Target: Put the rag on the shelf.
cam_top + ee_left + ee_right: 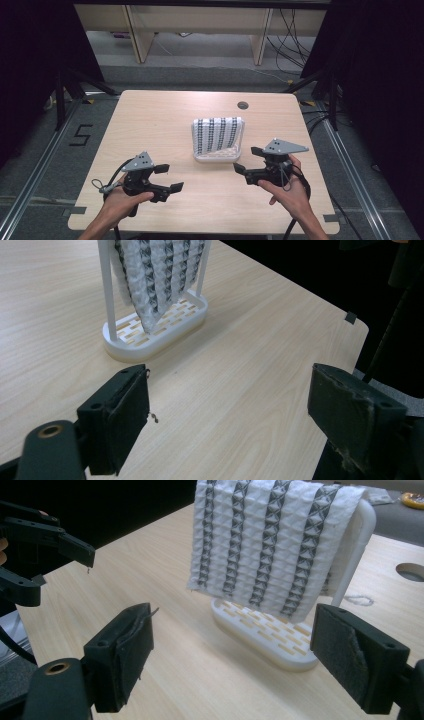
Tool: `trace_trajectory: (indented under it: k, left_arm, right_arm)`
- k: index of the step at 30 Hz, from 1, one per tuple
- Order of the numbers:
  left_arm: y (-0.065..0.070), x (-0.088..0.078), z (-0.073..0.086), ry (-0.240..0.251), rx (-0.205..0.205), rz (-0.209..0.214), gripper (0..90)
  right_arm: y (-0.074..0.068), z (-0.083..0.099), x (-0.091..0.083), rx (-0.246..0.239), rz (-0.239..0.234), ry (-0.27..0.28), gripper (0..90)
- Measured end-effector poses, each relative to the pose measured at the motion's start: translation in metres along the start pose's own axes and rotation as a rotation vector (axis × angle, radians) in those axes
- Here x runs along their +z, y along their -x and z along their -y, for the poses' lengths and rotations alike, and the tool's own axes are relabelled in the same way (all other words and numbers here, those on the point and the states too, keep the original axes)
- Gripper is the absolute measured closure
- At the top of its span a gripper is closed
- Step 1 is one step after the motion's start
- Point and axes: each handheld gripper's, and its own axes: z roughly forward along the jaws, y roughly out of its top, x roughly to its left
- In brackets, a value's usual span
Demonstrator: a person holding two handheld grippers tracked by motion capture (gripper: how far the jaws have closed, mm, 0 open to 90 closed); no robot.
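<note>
Near the worktop's point(150, 120) front edge, the left tongs point(169, 178) and right tongs point(247, 160) hover with jaws spread wide, gripping nothing, bare pale wood between them. Past them, around the middle and slightly toward the right edge, stands a white plastic rack point(215, 156) with a slotted oval base, long axis running left to right. A white quilted cloth point(218, 134) with dark stripes drapes over it. A round hole point(243, 105) sits near the far edge.

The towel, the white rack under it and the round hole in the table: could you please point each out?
towel point(270, 540): right gripper view, middle of the hanging cloth.
white rack point(165, 332): left gripper view, rim of its slotted base.
round hole point(243, 105): high view, its centre.
</note>
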Motion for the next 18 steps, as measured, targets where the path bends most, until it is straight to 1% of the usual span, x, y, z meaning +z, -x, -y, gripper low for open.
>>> trace_trajectory:
  k: [1, 2, 3, 4, 5, 6, 7, 8, 9, 10, 11, 12, 13, 14, 15, 16, 17, 18]
  left_arm:
    - [0.000, 0.000, 0.002, 0.000, 0.002, 0.002, 16.4]
    - [0.000, 0.000, 0.004, -0.003, 0.001, -0.005, 16.5]
    - [0.001, 0.000, 0.005, -0.009, -0.005, -0.007, 16.4]
    - [0.000, 0.000, 0.008, -0.002, -0.007, 0.003, 16.4]
    - [0.000, 0.000, 0.009, -0.006, -0.005, -0.002, 16.5]
    - [0.000, 0.000, 0.011, 0.002, -0.009, 0.005, 16.4]
    - [0.000, 0.000, 0.012, -0.002, -0.014, -0.002, 16.5]
    - [0.000, -0.001, 0.014, -0.002, -0.015, 0.000, 16.4]
    - [-0.001, -0.001, 0.015, -0.001, -0.012, 0.000, 16.4]
    - [-0.001, -0.001, 0.017, 0.004, -0.018, 0.008, 16.4]
    - [-0.001, -0.001, 0.018, 0.007, -0.017, 0.003, 16.4]
    - [-0.001, -0.001, 0.019, 0.001, -0.015, -0.003, 16.4]
    - [-0.001, -0.001, 0.020, 0.002, -0.017, 0.000, 16.4]
    - [-0.001, -0.001, 0.021, 0.003, -0.017, 0.004, 16.4]
    - [-0.001, -0.001, 0.022, 0.006, -0.014, 0.006, 16.4]
    - [-0.001, -0.001, 0.024, 0.005, -0.017, 0.001, 16.4]
    - [0.000, -0.001, 0.026, -0.003, -0.016, -0.005, 16.4]
    - [0.000, 0.001, 0.028, -0.005, -0.011, -0.002, 16.4]
  right_arm:
    - [0.001, 0.001, 0.002, -0.015, -0.011, 0.014, 18.5]
    - [-0.001, 0.003, 0.000, -0.007, -0.006, 0.004, 18.5]
    - [-0.001, 0.005, 0.001, -0.007, -0.013, 0.009, 18.5]
    - [-0.003, 0.006, 0.000, 0.005, -0.006, 0.001, 18.5]
    - [-0.002, 0.008, 0.001, -0.014, 0.001, 0.007, 18.5]
    - [-0.001, 0.009, 0.001, -0.032, -0.004, 0.003, 18.5]
    - [-0.002, 0.012, 0.001, -0.015, -0.002, -0.003, 18.5]
    - [-0.001, 0.013, 0.002, -0.028, -0.011, -0.002, 18.5]
    - [-0.003, 0.016, 0.002, 0.011, -0.013, -0.018, 18.5]
    - [-0.003, 0.017, 0.003, 0.007, -0.023, -0.003, 18.5]
    - [-0.004, 0.019, 0.002, 0.017, -0.017, -0.016, 18.5]
    - [-0.002, 0.020, 0.003, -0.011, -0.018, -0.004, 18.5]
    - [-0.004, 0.022, 0.002, 0.011, -0.022, -0.013, 18.5]
    - [-0.002, 0.024, 0.004, -0.010, -0.025, -0.001, 18.5]
    - [-0.005, 0.026, 0.003, 0.025, -0.022, -0.014, 18.5]
    - [-0.003, 0.027, 0.004, -0.009, -0.023, -0.001, 18.5]
    - [-0.005, 0.030, 0.003, 0.026, -0.028, -0.017, 18.5]
    - [-0.004, 0.031, 0.005, 0.001, -0.026, -0.001, 18.5]
